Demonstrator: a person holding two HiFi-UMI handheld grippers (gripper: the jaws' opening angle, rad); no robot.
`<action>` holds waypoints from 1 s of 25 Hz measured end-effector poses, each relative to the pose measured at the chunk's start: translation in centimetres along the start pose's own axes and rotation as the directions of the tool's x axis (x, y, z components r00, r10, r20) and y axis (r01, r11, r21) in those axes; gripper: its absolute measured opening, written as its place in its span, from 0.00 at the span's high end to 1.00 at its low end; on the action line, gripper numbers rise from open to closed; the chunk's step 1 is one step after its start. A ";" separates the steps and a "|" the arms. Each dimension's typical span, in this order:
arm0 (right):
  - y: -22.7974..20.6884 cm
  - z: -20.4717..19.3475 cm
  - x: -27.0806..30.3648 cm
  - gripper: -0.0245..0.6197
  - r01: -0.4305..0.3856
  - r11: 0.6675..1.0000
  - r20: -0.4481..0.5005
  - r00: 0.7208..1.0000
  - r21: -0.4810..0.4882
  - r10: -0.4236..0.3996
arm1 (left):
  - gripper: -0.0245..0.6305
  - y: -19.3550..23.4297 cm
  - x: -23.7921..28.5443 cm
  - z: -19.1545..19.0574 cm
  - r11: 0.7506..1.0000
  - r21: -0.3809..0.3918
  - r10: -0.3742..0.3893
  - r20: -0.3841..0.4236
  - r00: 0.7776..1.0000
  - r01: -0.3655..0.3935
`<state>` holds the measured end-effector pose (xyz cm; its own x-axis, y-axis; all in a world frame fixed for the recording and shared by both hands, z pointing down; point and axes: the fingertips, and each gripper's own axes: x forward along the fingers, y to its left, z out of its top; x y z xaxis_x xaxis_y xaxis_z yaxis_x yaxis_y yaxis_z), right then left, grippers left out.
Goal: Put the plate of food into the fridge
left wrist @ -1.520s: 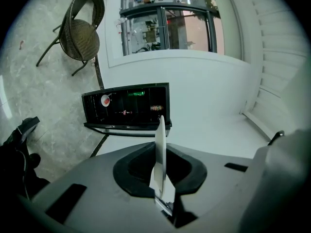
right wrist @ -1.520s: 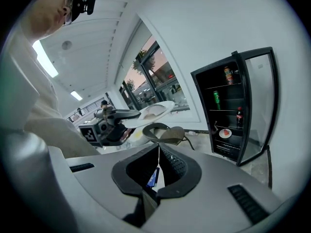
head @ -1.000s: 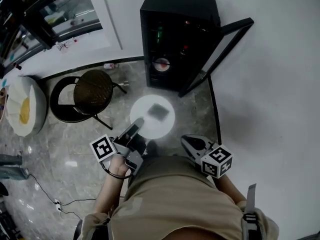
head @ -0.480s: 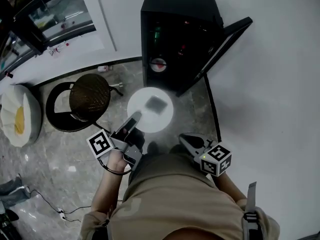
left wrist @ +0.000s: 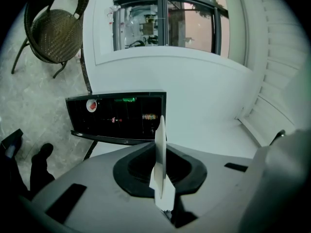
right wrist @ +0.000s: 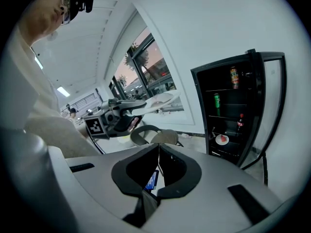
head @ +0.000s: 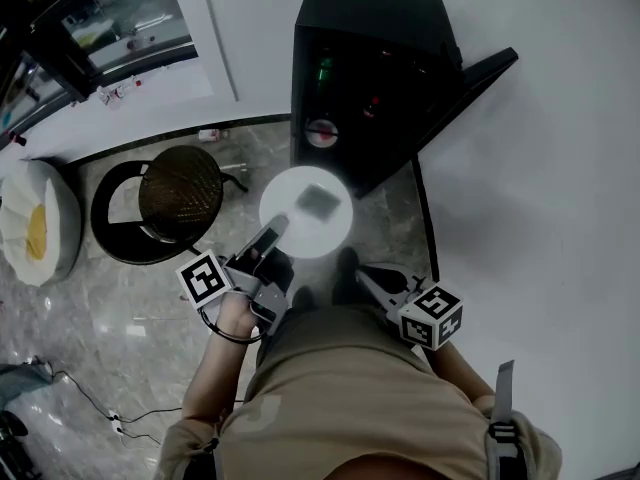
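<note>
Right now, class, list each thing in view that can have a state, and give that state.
Fridge door: open.
Fridge: upright, not empty, drinks on its shelves.
Plate: off the floor, outside the fridge, carrying food.
Left gripper: jaws shut on the plate's rim.
Right gripper: jaws shut, nothing between them.
Chair: upright, unoccupied.

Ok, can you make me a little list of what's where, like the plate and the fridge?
plate: white, held in front of the fridge, not inside
food: grey piece on plate
fridge: black, door open
left gripper: jaws shut on plate's rim
right gripper: jaws together, empty
chair: beside the plate, on floor
</note>
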<state>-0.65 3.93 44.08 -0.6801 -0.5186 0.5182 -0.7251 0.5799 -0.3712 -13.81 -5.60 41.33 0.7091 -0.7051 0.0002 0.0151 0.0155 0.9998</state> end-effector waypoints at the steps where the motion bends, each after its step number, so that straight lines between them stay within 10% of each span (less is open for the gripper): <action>1: -0.2 0.2 0.2 0.93 -0.006 1.000 -0.002 1.000 -0.004 0.006 | 0.93 -0.1 0.2 0.2 1.000 0.002 -0.001 0.005 1.000 0.001; 25: -9.0 3.0 0.4 0.93 -0.079 0.994 -0.038 0.996 0.076 0.082 | 0.93 1.1 10.8 2.5 0.999 0.010 0.041 0.067 0.997 -0.041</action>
<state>5.24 -3.36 45.31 -0.7326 -0.4448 0.5152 -0.6753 0.5697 -0.4684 -7.92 -14.98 42.54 0.6605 -0.7497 0.0424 -0.0210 0.0379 0.9991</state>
